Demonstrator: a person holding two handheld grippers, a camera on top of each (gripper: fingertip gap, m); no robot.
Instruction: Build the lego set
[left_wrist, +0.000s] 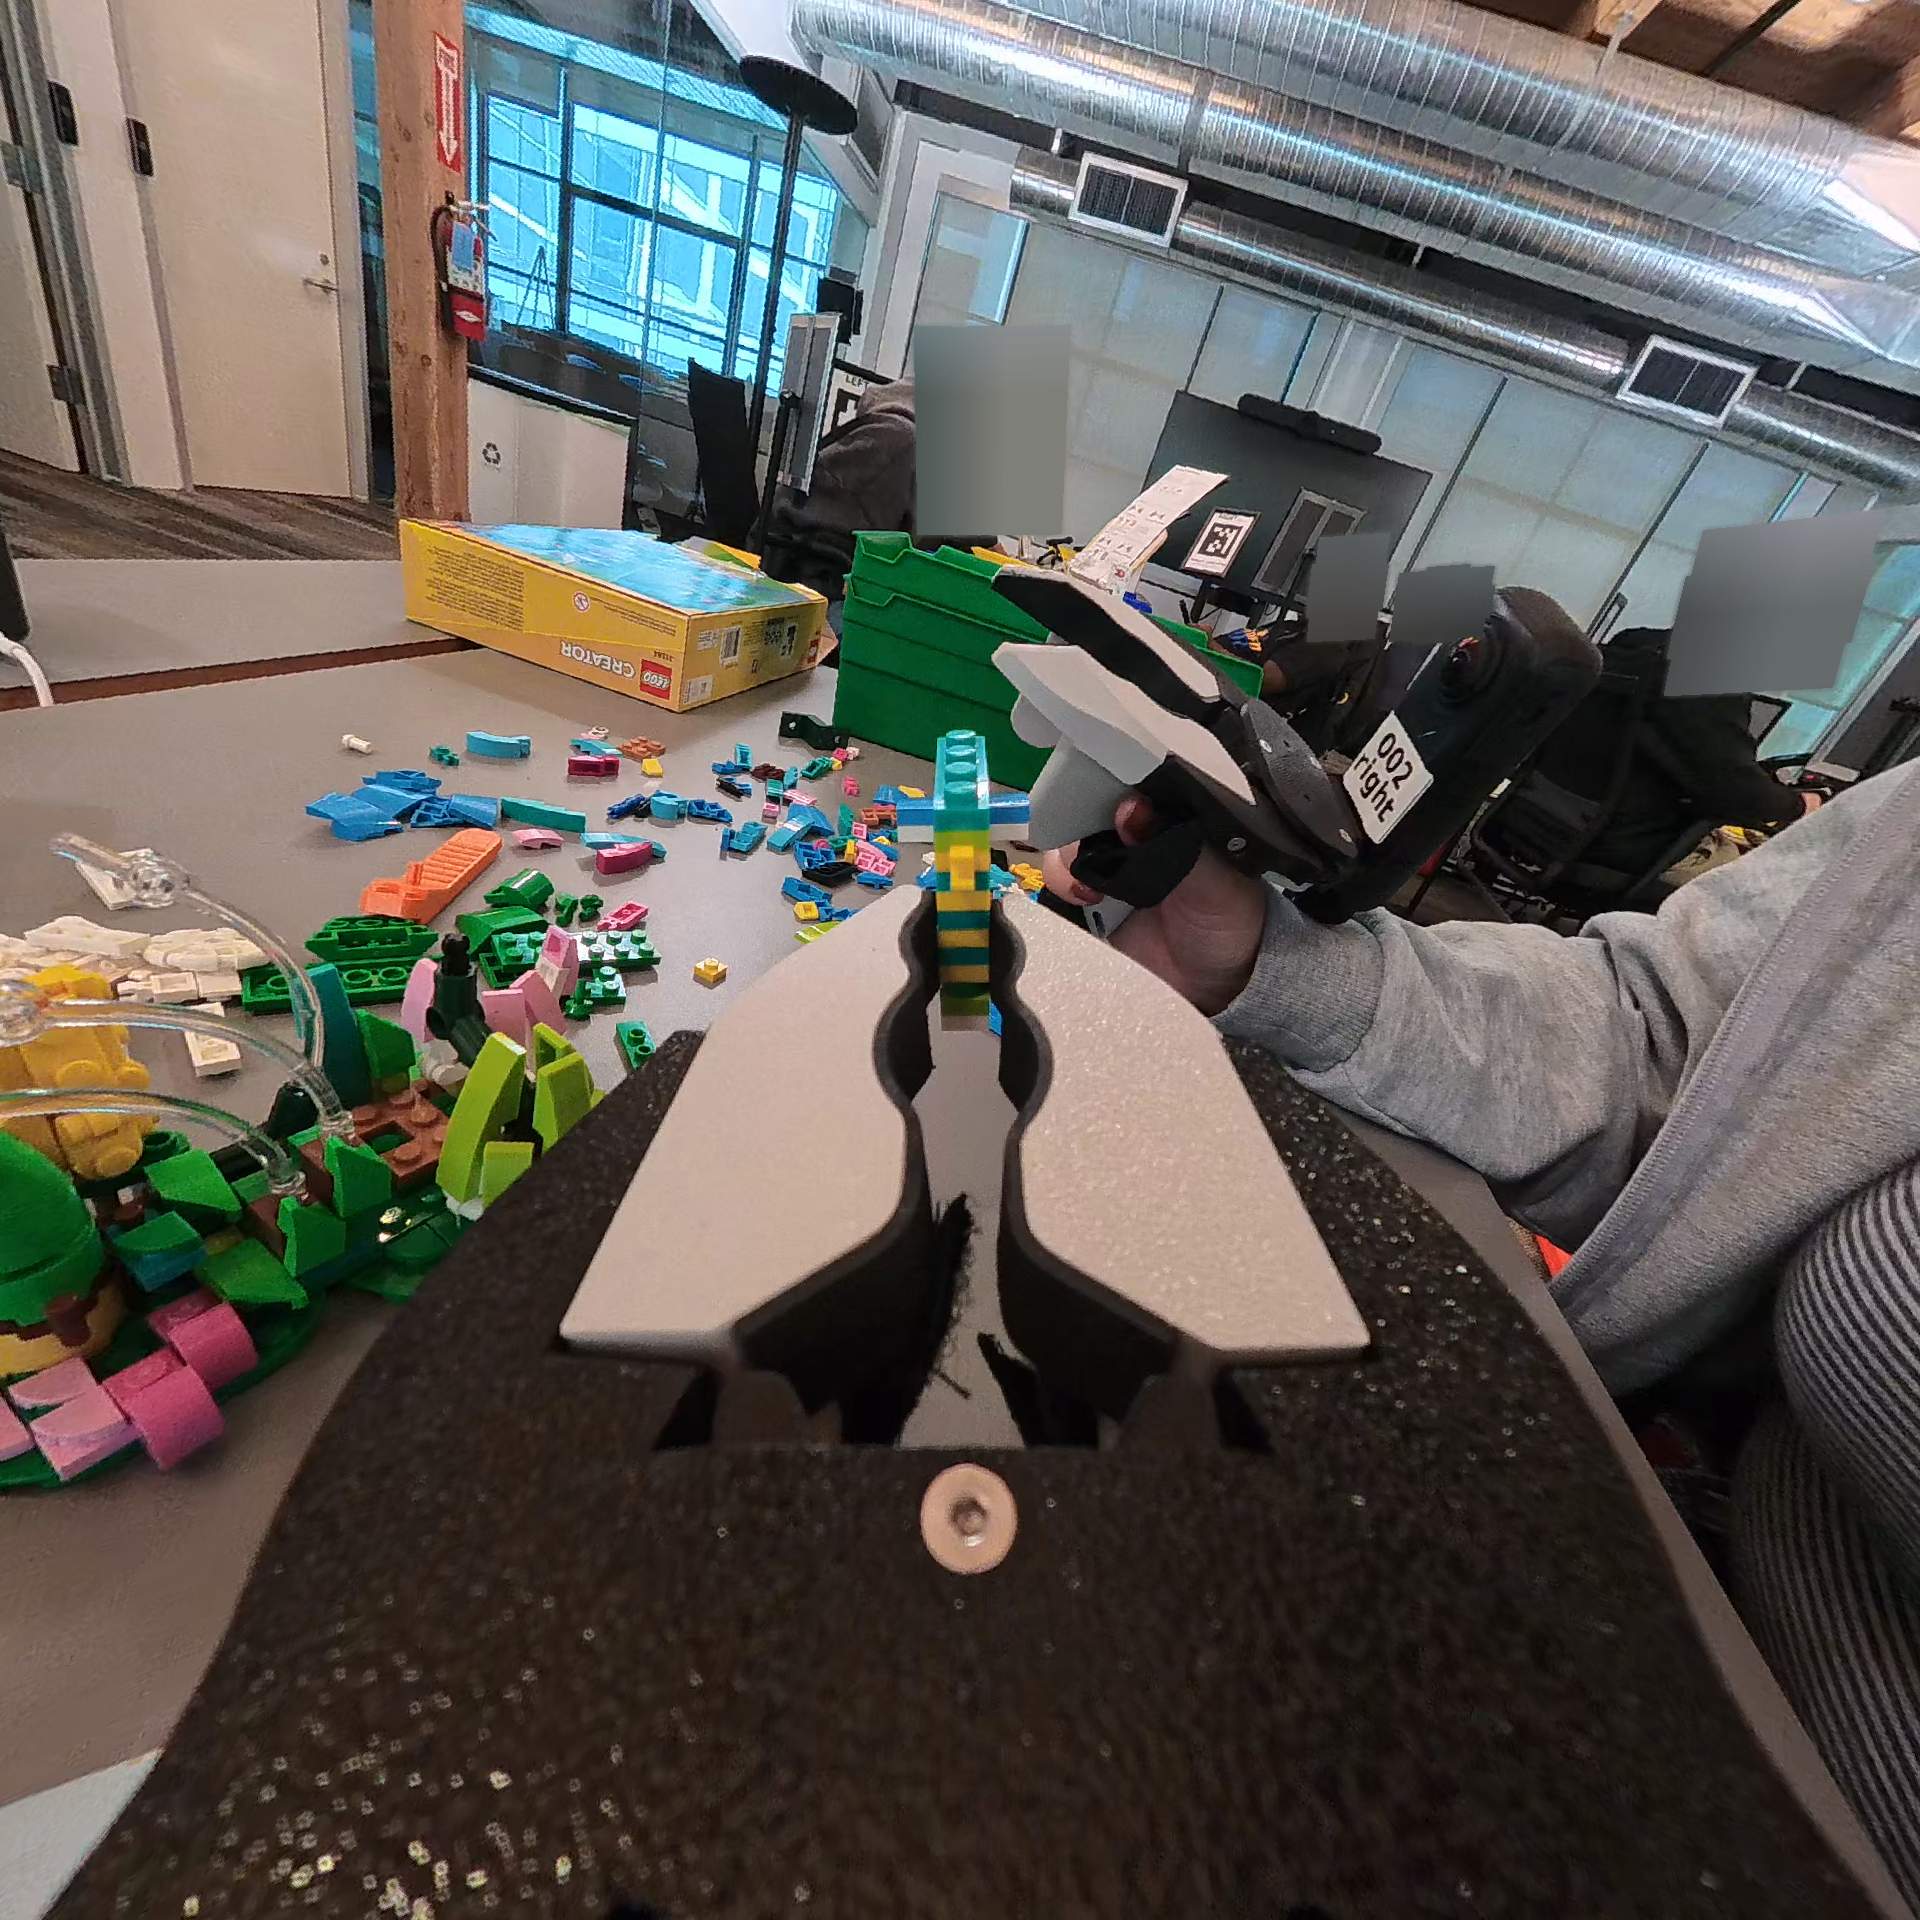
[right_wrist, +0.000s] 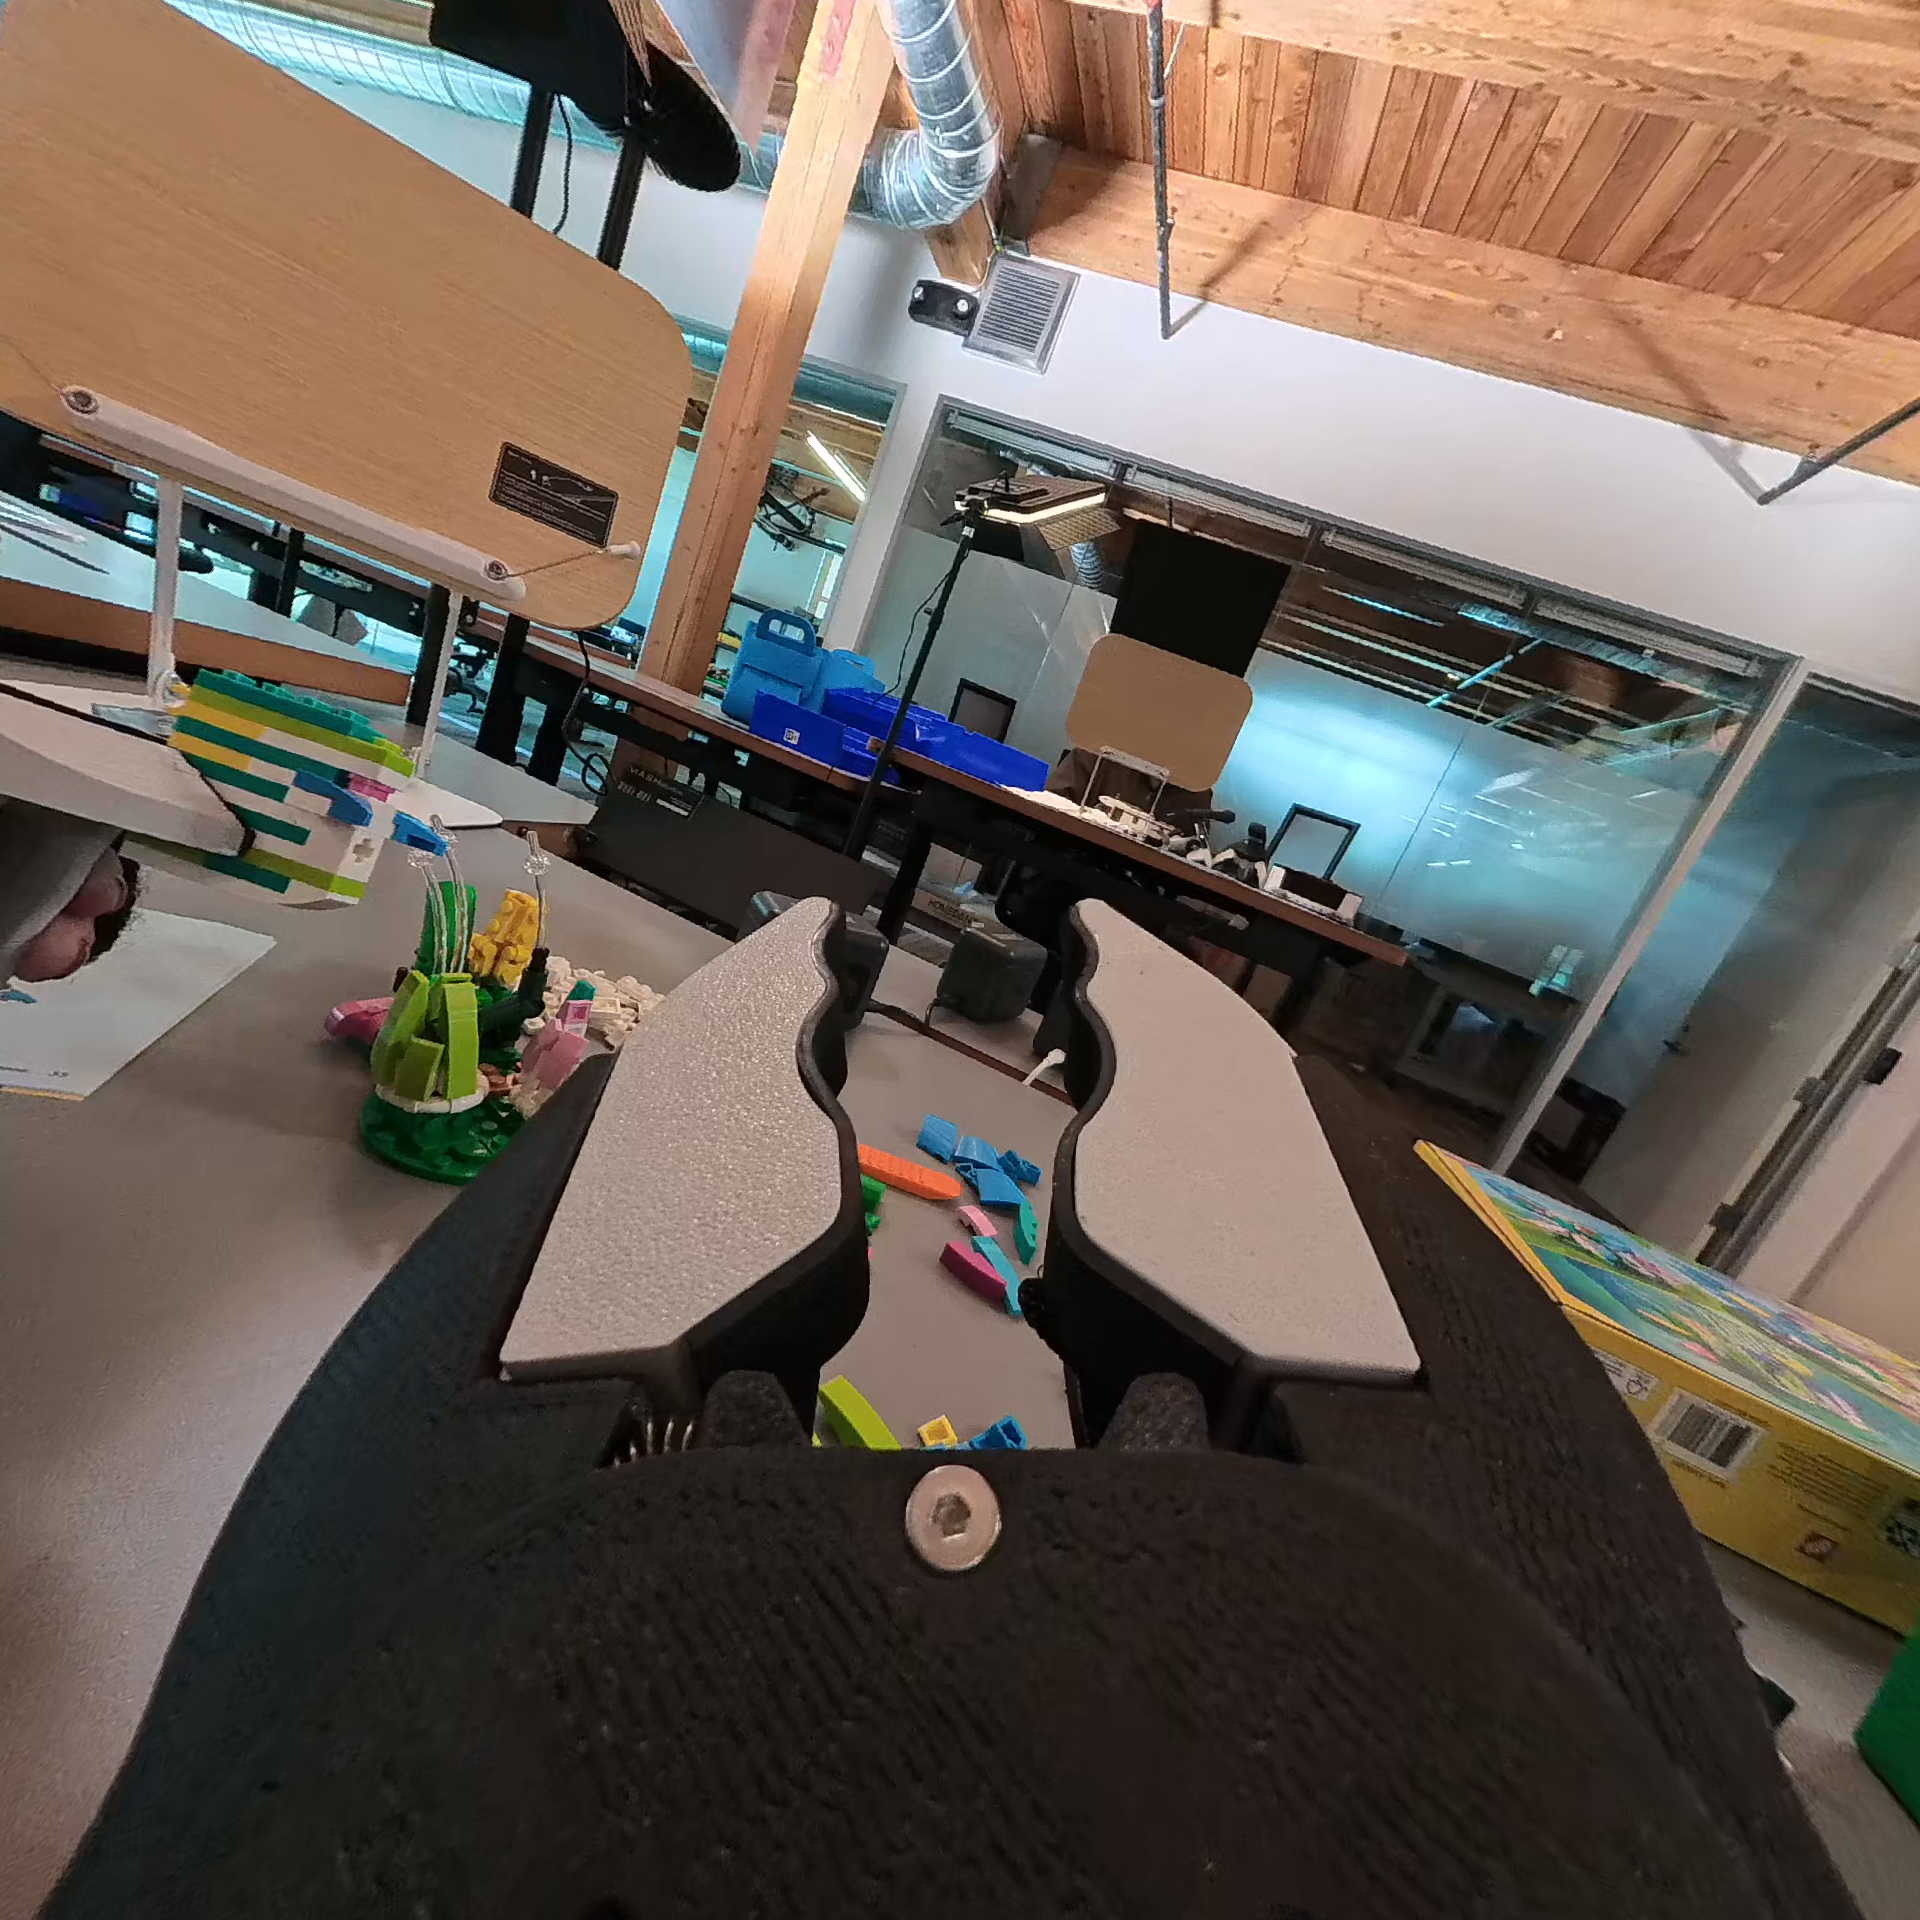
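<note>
My left gripper (left_wrist: 961, 935) is shut on a striped teal, yellow and green lego assembly (left_wrist: 961, 852) and holds it upright above the table. The same assembly (right_wrist: 301, 790) shows at the left of the right wrist view, clamped in the left gripper's finger. My right gripper (right_wrist: 951, 930) is open and empty, raised over the table; it also shows in the left wrist view (left_wrist: 1049, 665), just right of the assembly. A built plant model (left_wrist: 156, 1195) with green leaves, pink and yellow flowers and clear stems stands at the left; it also shows in the right wrist view (right_wrist: 447, 1039).
Several loose bricks (left_wrist: 665, 821) in blue, pink and green and an orange brick separator (left_wrist: 431, 873) lie scattered on the grey table (left_wrist: 187, 769). A yellow set box (left_wrist: 613, 613) and stacked green bins (left_wrist: 925, 644) stand at the back. A sleeved arm (left_wrist: 1558, 997) crosses the right.
</note>
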